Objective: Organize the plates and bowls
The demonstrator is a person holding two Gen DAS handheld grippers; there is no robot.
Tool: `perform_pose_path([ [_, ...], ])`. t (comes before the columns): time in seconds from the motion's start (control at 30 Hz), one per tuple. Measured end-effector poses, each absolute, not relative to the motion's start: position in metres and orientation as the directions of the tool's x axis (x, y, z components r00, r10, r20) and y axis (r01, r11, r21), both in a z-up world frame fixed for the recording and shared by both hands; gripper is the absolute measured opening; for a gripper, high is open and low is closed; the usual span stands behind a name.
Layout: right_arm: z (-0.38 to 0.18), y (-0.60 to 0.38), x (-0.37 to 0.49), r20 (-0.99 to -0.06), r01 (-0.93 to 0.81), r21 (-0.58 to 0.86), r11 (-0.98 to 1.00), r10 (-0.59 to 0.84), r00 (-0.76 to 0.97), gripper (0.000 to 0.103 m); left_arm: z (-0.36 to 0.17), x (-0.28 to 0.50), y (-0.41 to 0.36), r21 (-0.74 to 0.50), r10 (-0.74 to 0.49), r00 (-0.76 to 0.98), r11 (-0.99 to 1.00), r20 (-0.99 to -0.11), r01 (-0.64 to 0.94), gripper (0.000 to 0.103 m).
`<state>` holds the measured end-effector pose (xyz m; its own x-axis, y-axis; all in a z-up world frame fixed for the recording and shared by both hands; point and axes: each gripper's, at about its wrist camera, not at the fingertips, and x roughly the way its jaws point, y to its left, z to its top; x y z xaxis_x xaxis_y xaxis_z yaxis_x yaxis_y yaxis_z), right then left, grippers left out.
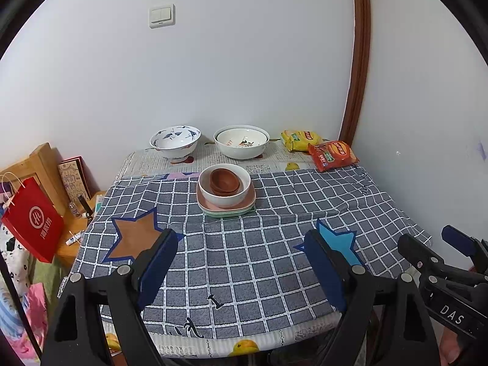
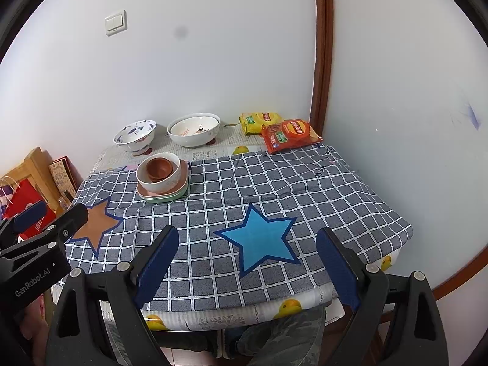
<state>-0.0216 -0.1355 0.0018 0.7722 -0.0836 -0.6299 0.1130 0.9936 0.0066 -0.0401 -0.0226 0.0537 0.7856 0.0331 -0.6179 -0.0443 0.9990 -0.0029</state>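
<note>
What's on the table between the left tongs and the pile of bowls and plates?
Only the checked tablecloth. In the left wrist view, no object sits between the open left tongs and the stack of bowls and plates; the brown star patch lies off to the side.

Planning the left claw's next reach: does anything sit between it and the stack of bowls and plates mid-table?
Nothing visible does. The left claw is open, with only bare checkered cloth between it and the stack. The chip bags and the two large bowls lie behind the stack.
</note>
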Motion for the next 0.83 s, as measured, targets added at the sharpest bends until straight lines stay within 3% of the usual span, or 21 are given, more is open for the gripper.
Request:
perform_pose_path([
  [0.83, 0.0018, -0.1322, -0.0246, -0.622, 0.108, 0.010, 0.994, -0.079, 0.779, 0.091, 0.0516, -0.0390, -0.0236, 0.009, 0.045, 0.787, 0.999, -0.616, -0.051, 0.088],
])
